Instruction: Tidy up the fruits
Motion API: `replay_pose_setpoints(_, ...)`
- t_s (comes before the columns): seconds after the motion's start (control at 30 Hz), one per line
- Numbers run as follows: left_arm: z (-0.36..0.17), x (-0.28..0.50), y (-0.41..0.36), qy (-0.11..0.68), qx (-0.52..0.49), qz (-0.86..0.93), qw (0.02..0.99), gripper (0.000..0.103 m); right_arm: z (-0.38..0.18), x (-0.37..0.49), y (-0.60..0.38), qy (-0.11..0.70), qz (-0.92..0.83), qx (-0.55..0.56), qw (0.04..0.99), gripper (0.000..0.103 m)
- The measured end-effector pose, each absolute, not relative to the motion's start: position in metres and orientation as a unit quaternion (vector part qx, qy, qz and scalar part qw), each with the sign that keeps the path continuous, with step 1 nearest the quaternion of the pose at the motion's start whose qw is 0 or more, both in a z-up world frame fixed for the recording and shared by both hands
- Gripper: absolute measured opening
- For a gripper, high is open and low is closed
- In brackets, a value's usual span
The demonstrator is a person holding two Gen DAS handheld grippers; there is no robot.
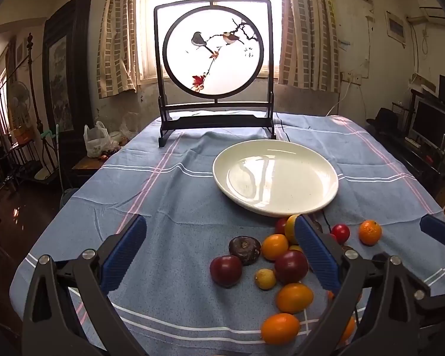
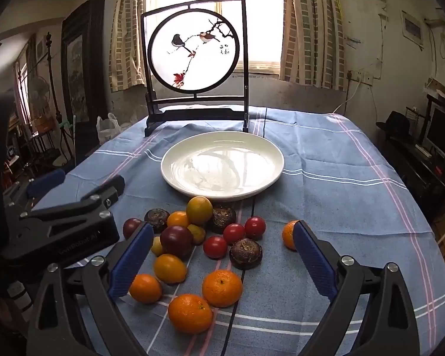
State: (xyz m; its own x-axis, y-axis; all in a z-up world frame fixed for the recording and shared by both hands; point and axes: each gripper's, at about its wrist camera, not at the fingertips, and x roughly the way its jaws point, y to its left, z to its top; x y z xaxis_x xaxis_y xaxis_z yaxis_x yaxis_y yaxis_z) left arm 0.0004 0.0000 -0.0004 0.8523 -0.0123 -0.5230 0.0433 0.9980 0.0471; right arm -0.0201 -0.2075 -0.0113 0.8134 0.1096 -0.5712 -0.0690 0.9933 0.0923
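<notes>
Daylight from the window at the top of both frames falls on our blue striped tablecloth (image 2: 326, 163), where a painted bird screen (image 2: 194, 50) stands behind a white plate (image 2: 175, 175) holding nothing yet. All the fruit sits loose on the cloth in front of the plate's near rim, so none of the sorting looks done.

In the right wrist view our right gripper (image 2: 221, 262) has its jaws spread wide with nothing between the pads, and the cluster lies straight ahead, a mandarin (image 2: 222, 287) centre-low in the frame between the fingers. Our left gripper (image 1: 221, 262) is also wide and empty, but its fruit, such as a dark plum (image 1: 225, 270), sits toward the lower right of its frame. We judge the right hand nearer and better lined up for a first pick.
</notes>
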Motion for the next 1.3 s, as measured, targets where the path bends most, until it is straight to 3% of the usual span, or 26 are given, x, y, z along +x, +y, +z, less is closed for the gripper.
replay_pose_setpoints(1.03, -0.006, 0.006, -0.004, 0.286, 0.042, -0.020, 0.957, 0.098, -0.016, -0.040, -0.186, 0.311, 0.090, -0.020, 0.946, 0.098)
replay_pose_setpoints(1.3, -0.006, 0.005, -0.006, 0.282, 0.046, -0.029, 0.958, 0.098, -0.010, -0.043, -0.196, 0.300, 0.113, 0.019, 0.947, 0.099)
